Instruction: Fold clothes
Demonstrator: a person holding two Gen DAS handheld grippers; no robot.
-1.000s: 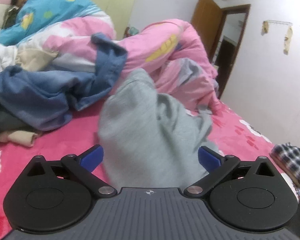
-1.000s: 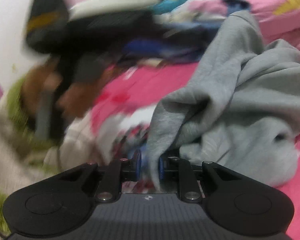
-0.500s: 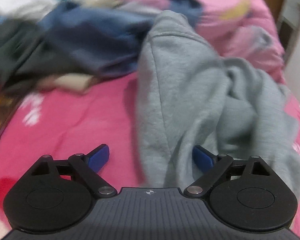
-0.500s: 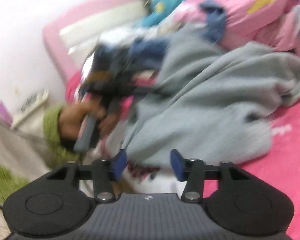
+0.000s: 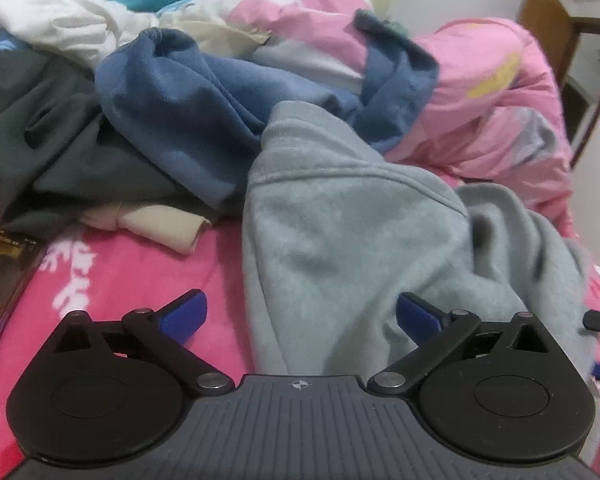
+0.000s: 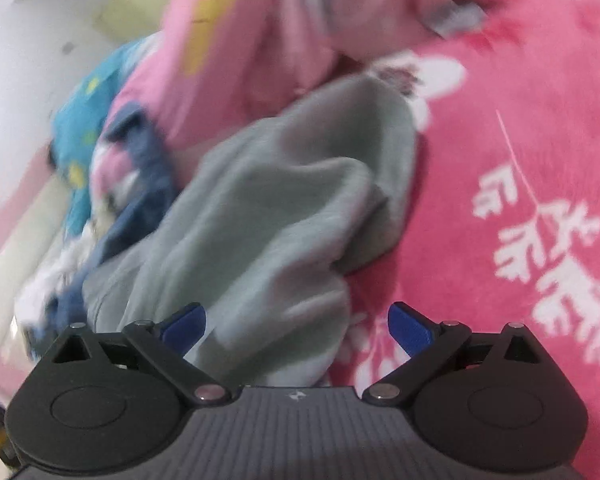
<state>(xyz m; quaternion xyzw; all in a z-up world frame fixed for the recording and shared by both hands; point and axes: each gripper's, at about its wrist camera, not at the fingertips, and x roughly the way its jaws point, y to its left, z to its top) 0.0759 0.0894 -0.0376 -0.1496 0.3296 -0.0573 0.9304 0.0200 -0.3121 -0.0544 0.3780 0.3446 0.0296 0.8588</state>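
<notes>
Pink bedsheet — grey sweatshirt beside heaped clothes.

The left gripper is spread wide, its blue fingertips far apart and level, the black linkage arms splayed out to either side of the grey body. Nothing is pinched between the jaws. The right gripper is likewise spread wide, its blue fingertips well apart and gripping nothing. Its view is blurred. In both views the fingers point forward and slightly down.
</notes>
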